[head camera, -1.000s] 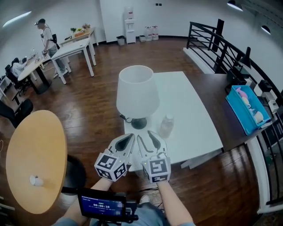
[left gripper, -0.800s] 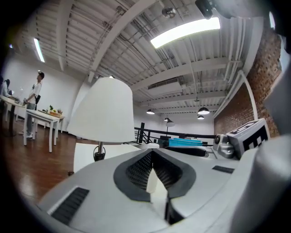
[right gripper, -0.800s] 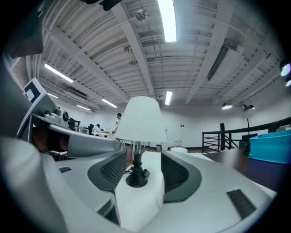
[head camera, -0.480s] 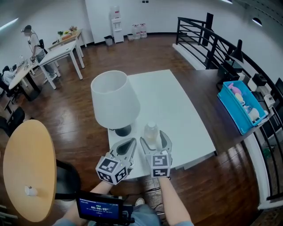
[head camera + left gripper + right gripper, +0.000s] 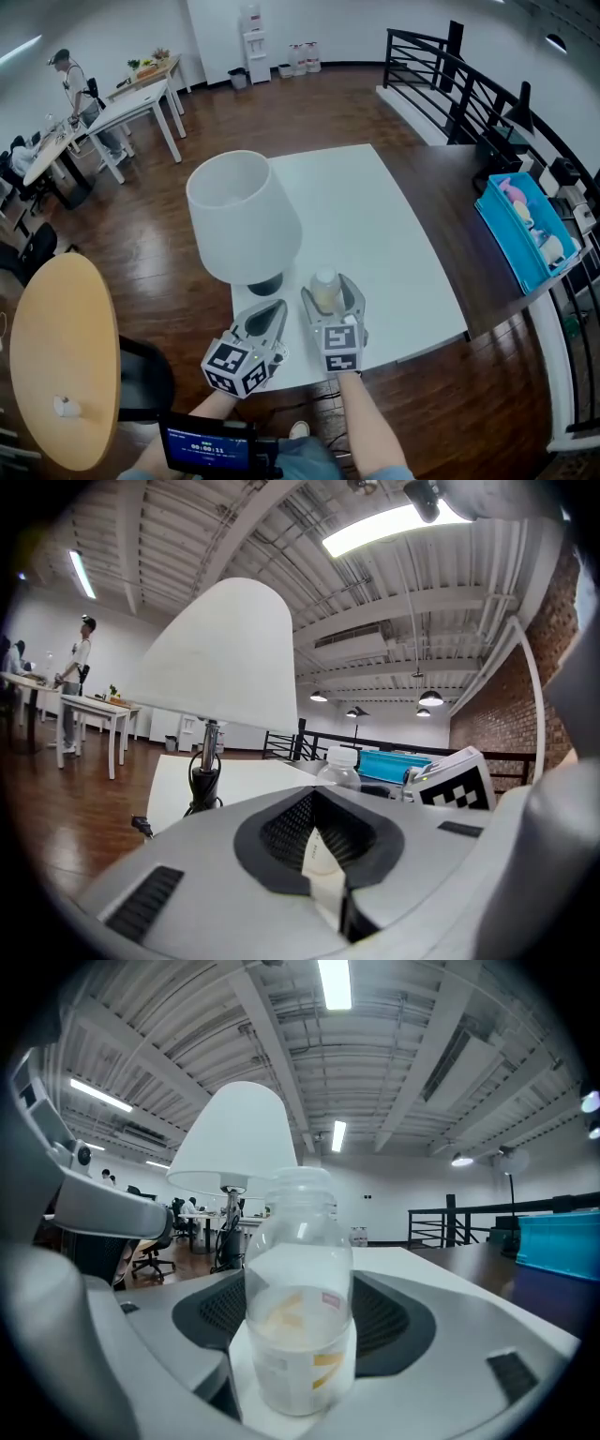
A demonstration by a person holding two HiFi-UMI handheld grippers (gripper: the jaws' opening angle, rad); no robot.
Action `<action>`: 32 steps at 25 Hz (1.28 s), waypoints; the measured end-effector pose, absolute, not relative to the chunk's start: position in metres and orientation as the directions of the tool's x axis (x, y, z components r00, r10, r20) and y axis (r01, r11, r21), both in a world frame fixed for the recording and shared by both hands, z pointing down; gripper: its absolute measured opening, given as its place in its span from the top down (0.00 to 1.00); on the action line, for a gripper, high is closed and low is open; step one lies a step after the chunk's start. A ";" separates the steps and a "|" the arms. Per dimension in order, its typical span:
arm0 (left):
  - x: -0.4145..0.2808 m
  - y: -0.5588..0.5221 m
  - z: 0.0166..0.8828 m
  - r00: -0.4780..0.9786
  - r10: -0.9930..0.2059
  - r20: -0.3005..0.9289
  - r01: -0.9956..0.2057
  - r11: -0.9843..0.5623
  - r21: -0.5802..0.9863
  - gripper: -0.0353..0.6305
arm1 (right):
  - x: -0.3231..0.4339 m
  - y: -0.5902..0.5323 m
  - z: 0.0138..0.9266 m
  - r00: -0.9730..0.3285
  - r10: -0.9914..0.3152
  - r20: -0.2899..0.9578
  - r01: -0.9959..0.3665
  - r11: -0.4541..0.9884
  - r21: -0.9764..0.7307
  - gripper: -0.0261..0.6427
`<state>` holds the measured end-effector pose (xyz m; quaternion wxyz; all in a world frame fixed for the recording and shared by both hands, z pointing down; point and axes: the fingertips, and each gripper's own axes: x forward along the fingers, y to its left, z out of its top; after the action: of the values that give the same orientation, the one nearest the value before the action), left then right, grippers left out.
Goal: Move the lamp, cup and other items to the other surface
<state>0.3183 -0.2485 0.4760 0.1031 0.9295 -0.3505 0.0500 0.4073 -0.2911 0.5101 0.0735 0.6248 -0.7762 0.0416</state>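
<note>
At 9 o'clock in the head view stands a round table point(image 5: 70, 319) with a wooden top. A small white thing point(image 5: 64, 406) lies near its 6 o'clock edge, too small to make out.

The lamp point(image 5: 242, 220) stands upright at the 7 o'clock corner of the white table point(image 5: 394, 225). Its cord point(image 5: 201, 778) is coiled round the stem.

The left gripper point(image 5: 271, 309) hovers at 6 o'clock from the lamp's base, over the white table's near edge. Its jaws meet at the tips and hold nothing.

Just beside it, at its 3 o'clock, the bottle point(image 5: 324, 290) stands upright on the white table, at 4 o'clock from the lamp's base. The right gripper point(image 5: 331, 292) reaches around it. Its jaws have just been closing, the bottle stands between them, and the pads lie against its sides.

At 3 o'clock, well apart, a blue bin point(image 5: 525, 230) rests on a dark surface point(image 5: 450, 187).
</note>
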 end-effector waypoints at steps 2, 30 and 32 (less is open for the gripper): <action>0.317 -0.249 0.473 0.748 -0.644 0.160 -0.664 -0.732 0.155 0.94 | 0.404 -0.288 0.502 -0.214 -0.966 0.141 -0.975 0.221 0.032 0.49; 0.006 -0.191 0.444 0.370 -0.920 0.126 -0.924 -0.350 0.154 0.94 | 0.054 -0.213 0.453 -0.661 -0.746 0.086 -0.747 0.664 0.021 0.49; -0.041 -0.180 0.444 0.304 -0.944 0.126 -0.947 -0.284 0.151 0.94 | 0.007 -0.206 0.455 -0.708 -0.703 0.073 -0.703 0.711 0.028 0.49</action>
<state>-0.0413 -0.1804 0.4435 0.0987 0.8013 -0.5901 0.0061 0.0075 -0.2057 0.4546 0.0392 0.3802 -0.9241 0.0008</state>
